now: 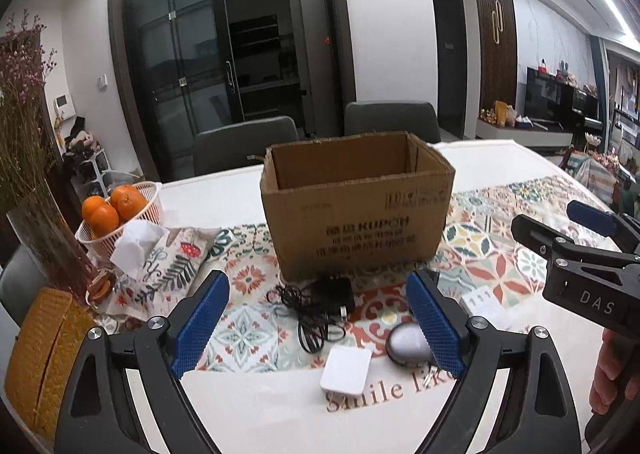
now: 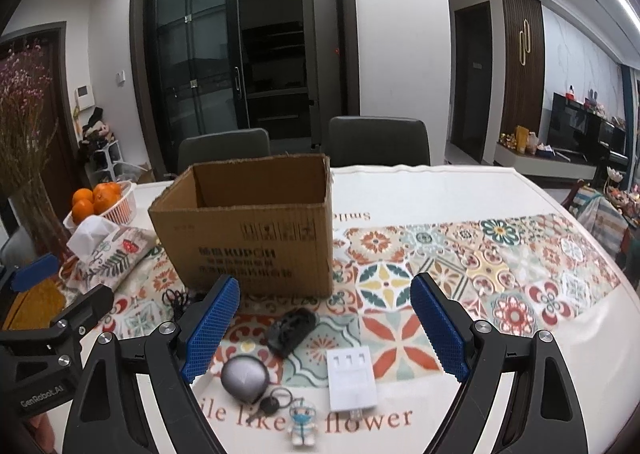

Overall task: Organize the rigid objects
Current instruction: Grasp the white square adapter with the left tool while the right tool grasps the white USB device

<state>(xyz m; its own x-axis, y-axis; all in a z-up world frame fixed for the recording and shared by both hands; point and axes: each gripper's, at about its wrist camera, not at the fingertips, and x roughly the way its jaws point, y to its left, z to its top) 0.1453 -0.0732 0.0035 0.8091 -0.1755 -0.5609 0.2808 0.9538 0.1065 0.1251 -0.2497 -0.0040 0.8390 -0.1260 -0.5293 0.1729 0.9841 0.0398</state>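
Note:
An open cardboard box (image 1: 358, 214) (image 2: 248, 230) stands upright on the patterned tablecloth. In front of it lie a black charger with a coiled cable (image 1: 332, 296), a white square block (image 1: 346, 370), a grey round gadget (image 1: 404, 344) (image 2: 244, 376), a white plug adapter (image 2: 351, 380), a black lumpy object (image 2: 292, 330) and a keyring with a small figurine (image 2: 302, 420). My left gripper (image 1: 318, 288) (image 2: 68, 282) is open above the charger, holding nothing. My right gripper (image 2: 325, 286) (image 1: 546, 219) is open above the black object and adapter, also without a load.
A basket of oranges (image 1: 120, 214), a floral tissue pouch (image 1: 160, 266), a glass vase of dried flowers (image 1: 44, 238) and a yellow woven case (image 1: 40, 358) crowd the left side. Two grey chairs (image 2: 378, 140) stand behind the table. The table's far right edge (image 2: 580, 222) curves away.

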